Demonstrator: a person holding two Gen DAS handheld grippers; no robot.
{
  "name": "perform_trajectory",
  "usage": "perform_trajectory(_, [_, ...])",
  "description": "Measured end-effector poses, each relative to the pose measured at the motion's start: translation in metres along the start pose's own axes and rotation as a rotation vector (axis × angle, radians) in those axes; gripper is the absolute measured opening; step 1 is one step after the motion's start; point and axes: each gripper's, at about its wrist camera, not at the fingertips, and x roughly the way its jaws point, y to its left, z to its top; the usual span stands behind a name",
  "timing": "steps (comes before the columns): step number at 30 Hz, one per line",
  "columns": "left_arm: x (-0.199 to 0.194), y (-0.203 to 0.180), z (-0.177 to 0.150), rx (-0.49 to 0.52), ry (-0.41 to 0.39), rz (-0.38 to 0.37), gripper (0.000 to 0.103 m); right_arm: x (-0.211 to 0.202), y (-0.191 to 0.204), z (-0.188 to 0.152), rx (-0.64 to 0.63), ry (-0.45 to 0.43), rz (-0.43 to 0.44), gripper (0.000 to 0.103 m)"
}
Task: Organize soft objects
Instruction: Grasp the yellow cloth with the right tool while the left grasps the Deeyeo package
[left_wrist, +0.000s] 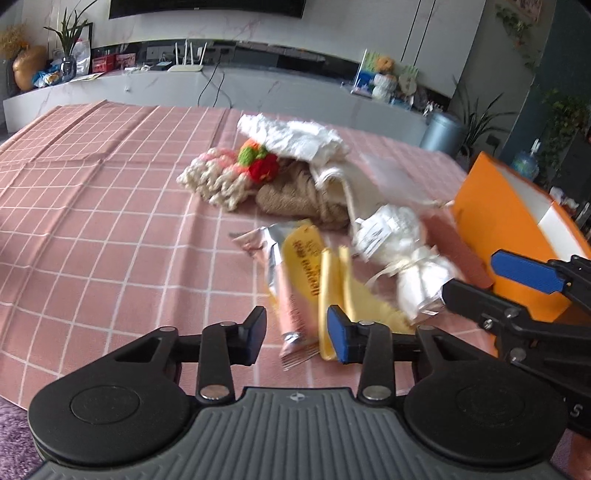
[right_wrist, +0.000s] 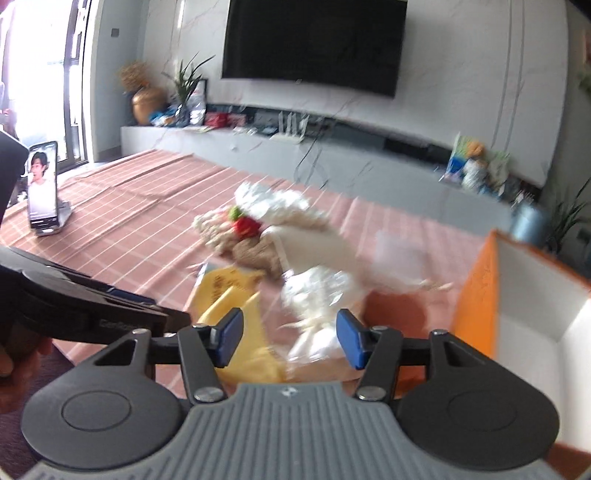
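White bundle (right_wrist: 317, 295) blurred, box (right_wrist: 524, 306) cut off

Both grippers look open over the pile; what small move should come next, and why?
Probably close the right hand-held gripper on the white wrapped bundle: its open jaws already frame it, and the orange box stands open just to the right.

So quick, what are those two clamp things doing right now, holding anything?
Left gripper: open, holding nothing, over the pink tube.
Right gripper: open, holding nothing, by the white wrapped bundle.

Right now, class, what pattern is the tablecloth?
Pink tablecloth with a white grid; clearest in the left wrist view.
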Motion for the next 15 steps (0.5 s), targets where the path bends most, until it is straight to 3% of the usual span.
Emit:
perform_trajectory(3, [0.004,0.009,0.000,-0.041,0.020,-0.005,0.039,0.023,0.006,-0.003,0.059,0.059,0.079,0.054])
perform_trajectory(8, [0.012,0.025,0.001,-0.095,0.038,0.041,0.039,0.056,0.004,-0.009,0.168,0.133,0.131,0.059])
perform_trajectory(12, [0.018,0.032,0.003,-0.132,0.041,0.019,0.039,0.074,-0.006,-0.014,0.268,0.181,0.161,0.063])
perform_trajectory(14, [0.020,0.032,0.004,-0.139,0.044,0.006,0.039,0.078,-0.008,-0.016,0.282,0.193,0.180,0.059])
perform_trajectory(15, [0.021,0.033,0.004,-0.144,0.039,-0.001,0.039,0.078,-0.007,-0.016,0.279,0.201,0.194,0.052])
